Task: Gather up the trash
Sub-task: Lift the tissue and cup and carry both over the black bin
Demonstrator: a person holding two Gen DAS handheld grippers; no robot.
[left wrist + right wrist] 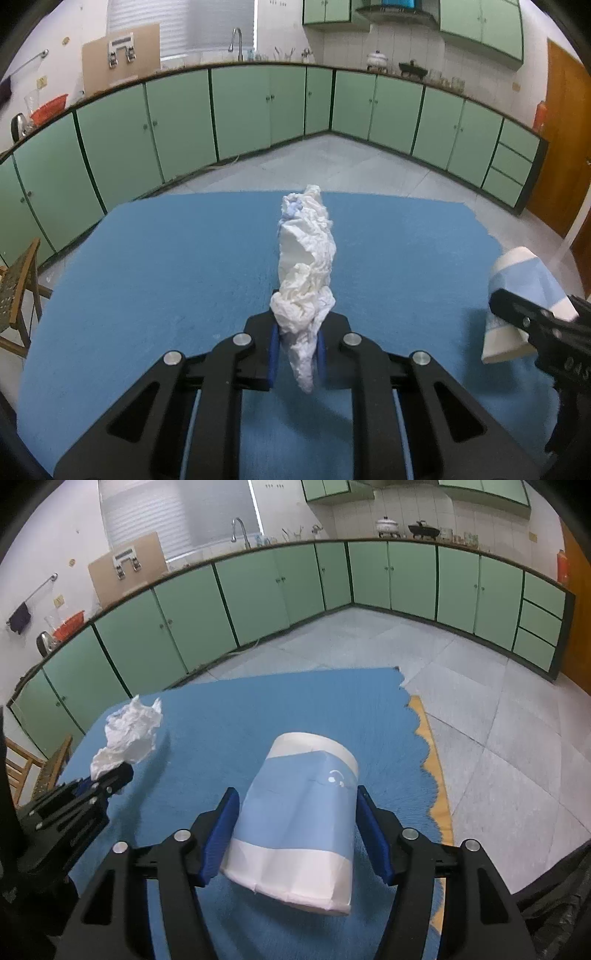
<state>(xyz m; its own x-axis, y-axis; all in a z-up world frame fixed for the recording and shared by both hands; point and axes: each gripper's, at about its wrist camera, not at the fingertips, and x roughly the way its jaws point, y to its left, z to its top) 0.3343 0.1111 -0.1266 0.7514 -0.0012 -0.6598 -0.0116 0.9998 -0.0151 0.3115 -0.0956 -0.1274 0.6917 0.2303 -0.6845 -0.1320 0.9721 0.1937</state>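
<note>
The left gripper (297,354) pinches a crumpled tissue (306,266) above the blue-covered surface (147,266); the right gripper (295,834) clamps a paper cup (295,823) near the right edge, likely for binning.

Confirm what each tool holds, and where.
Left tool pinches the crumpled tissue at its near end. Right tool grips the paper cup by its sides, near the base.
</note>
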